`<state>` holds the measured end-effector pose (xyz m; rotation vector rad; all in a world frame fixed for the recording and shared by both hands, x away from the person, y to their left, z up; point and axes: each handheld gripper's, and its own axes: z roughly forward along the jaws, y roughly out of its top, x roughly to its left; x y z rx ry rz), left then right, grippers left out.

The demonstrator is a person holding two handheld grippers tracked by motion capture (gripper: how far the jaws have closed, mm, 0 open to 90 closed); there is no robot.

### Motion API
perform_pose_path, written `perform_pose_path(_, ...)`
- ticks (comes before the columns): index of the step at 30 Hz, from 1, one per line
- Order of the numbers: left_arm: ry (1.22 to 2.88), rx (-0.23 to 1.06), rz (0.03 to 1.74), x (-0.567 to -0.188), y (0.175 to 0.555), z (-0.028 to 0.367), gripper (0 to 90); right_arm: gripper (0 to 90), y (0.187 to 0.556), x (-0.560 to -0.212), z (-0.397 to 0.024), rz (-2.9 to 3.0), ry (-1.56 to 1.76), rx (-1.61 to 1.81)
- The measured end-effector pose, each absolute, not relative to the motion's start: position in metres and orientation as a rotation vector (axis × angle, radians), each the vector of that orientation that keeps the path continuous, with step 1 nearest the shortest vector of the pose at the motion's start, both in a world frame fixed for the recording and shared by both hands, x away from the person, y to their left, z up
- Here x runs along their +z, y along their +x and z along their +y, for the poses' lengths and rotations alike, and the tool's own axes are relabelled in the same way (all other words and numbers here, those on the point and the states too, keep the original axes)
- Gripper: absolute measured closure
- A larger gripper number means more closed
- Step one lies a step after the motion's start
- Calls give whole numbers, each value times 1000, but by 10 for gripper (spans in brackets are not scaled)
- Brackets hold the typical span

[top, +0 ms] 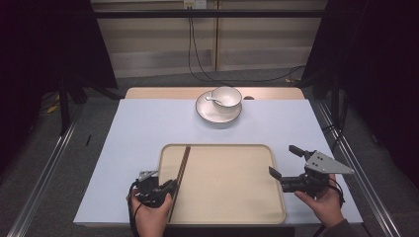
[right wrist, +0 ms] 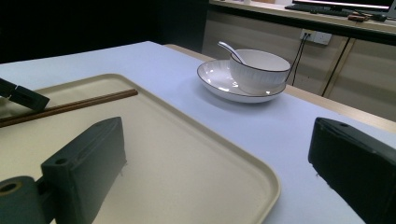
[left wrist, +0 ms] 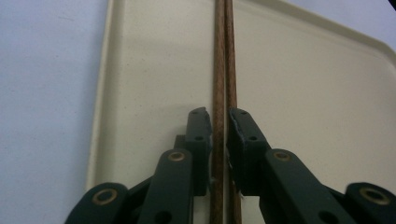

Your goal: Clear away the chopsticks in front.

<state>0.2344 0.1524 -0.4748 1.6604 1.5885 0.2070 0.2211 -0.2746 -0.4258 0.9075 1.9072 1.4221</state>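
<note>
Dark room around the rig, beige panelled wall at the back with black cables hanging from a socket. Pale blue tabletop (top: 138, 128) over a wooden table edge at the far side.

Flat cream plastic tray with rounded corners (top: 227, 197) sits at the near centre of the table. Pair of long dark brown wooden chopsticks (top: 182, 168) lies along the tray's left side, side by side, far tips near the tray's far rim, near ends reaching the near rim.

Left gripper (top: 168, 190) is over the tray's near-left corner, held in the person's left hand (top: 150, 217). Left gripper view: both black jaws sit either side of the chopsticks (left wrist: 223, 70), pads right against the wood — pinching the pair partway along, sticks running straight on between the jaws across the tray (left wrist: 154, 70).

Right gripper (top: 284, 163) is at the tray's right edge, held in the right hand (top: 321, 202), grey three-cornered plate on top. Jaws spread wide, nothing between them — right gripper view has one jaw over the tray (right wrist: 187, 168), the other over the blue table.

Far centre of the table: white round ceramic plate (top: 210, 112) with a white bowl with a thin dark rim line (top: 227, 98) standing on it, white spoon (top: 213, 98) resting in the bowl with its handle sticking out over the rim. Well apart from the tray.
</note>
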Motion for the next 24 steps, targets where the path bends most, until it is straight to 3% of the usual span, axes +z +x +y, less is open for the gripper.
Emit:
perform_pose_path(12,1672,295,1490,-459,245,153,647,35,221,-426,-274,1914,909,1419)
perform_pose_path(24,1645,327,1300,-438,259,152,425,34,222,-426,-275,1908,907,1416)
